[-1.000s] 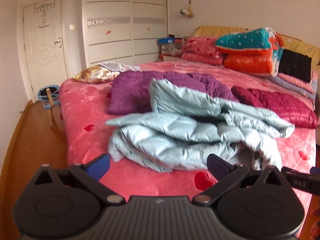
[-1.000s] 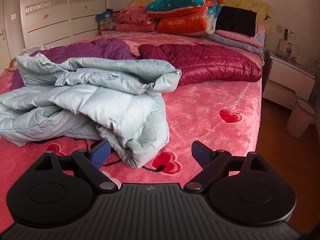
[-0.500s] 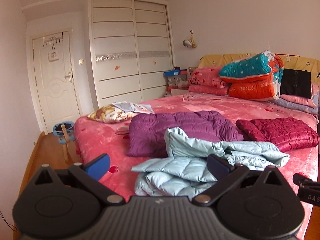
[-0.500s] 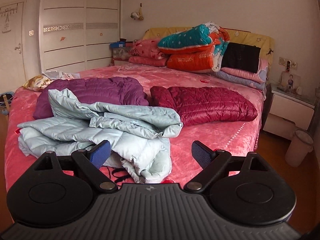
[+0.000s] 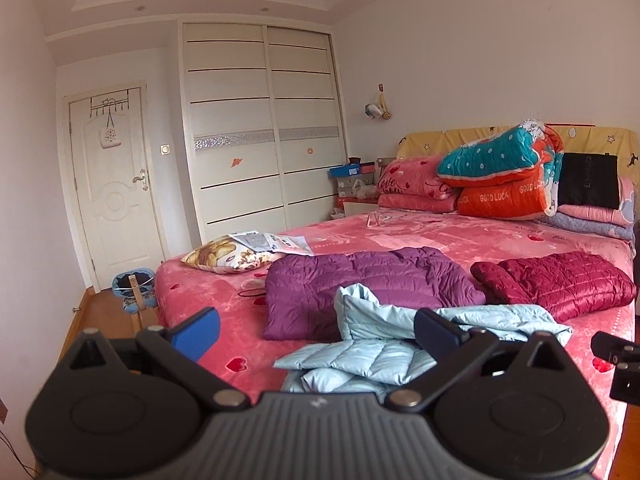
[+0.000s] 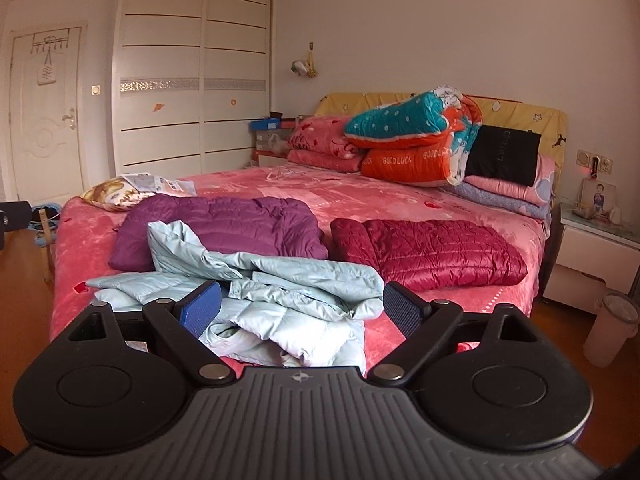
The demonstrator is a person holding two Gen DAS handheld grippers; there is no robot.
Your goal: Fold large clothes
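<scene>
A crumpled light-blue down jacket [image 5: 372, 356] [image 6: 256, 288] lies near the foot of the pink bed [image 5: 224, 320] [image 6: 400, 196]. Behind it rest a purple down jacket [image 5: 360, 284] [image 6: 224, 228] and, to its right, a maroon down jacket [image 5: 560, 284] [image 6: 432, 252]. My left gripper [image 5: 316, 332] is open and holds nothing, raised short of the bed. My right gripper [image 6: 300, 306] is open too, with the blue jacket seen between its fingers but some way off.
Stacked quilts and pillows [image 5: 500, 176] [image 6: 408, 140] lie at the headboard. A floral pillow with papers [image 5: 232, 252] sits at the bed's left corner. A wardrobe [image 5: 260, 132] and door [image 5: 112, 184] stand left. A nightstand [image 6: 592, 256] and bin [image 6: 612, 328] stand right.
Both grippers have pulled back and tilted up from the bed; the jackets now look smaller and lower in view, and the ceiling shows. Both stay open. The clothes have not moved.
</scene>
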